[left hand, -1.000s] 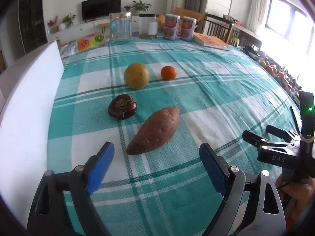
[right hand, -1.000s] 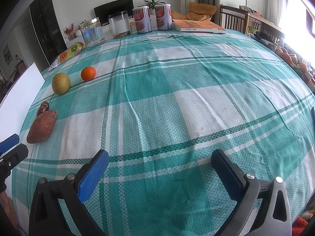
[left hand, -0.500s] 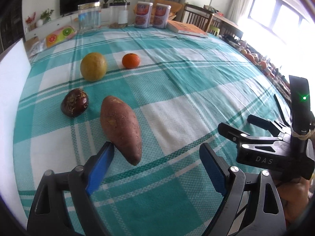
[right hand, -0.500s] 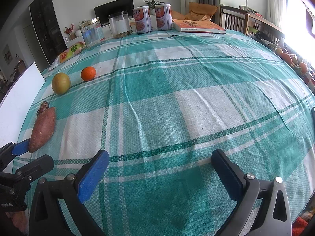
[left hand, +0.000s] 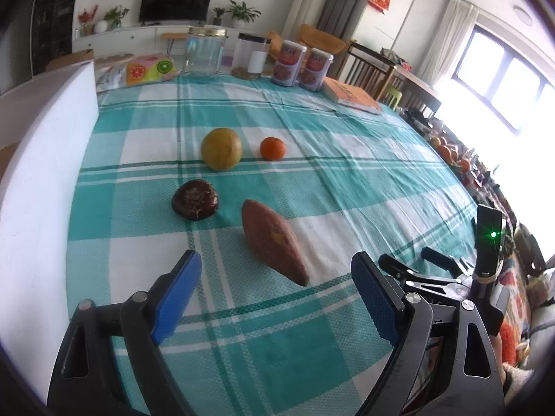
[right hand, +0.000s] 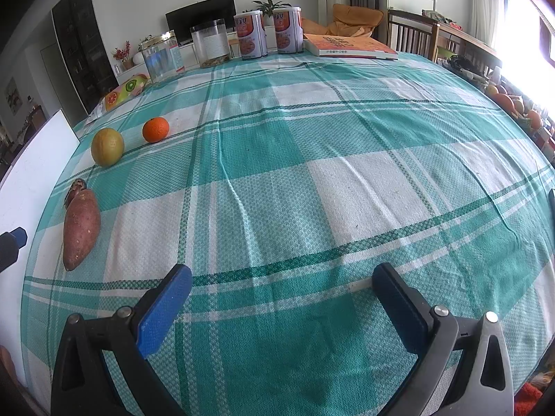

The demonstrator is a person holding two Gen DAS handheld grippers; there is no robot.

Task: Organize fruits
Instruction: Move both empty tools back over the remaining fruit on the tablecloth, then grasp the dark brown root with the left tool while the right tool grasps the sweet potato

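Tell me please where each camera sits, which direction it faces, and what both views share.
Left wrist view: sits on the left tool, looks forward and down at the sweet potato; its open blue fingers and the right tool show.
Right wrist view: sits on the right tool, faces bare checked tablecloth; its open fingers show.
Shared: sweet potato, yellow fruit, small orange, the cans.

No lettering is clearly legible.

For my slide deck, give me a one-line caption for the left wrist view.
Open left gripper above a sweet potato, dark fruit, yellow citrus and tangerine on a teal checked tablecloth.
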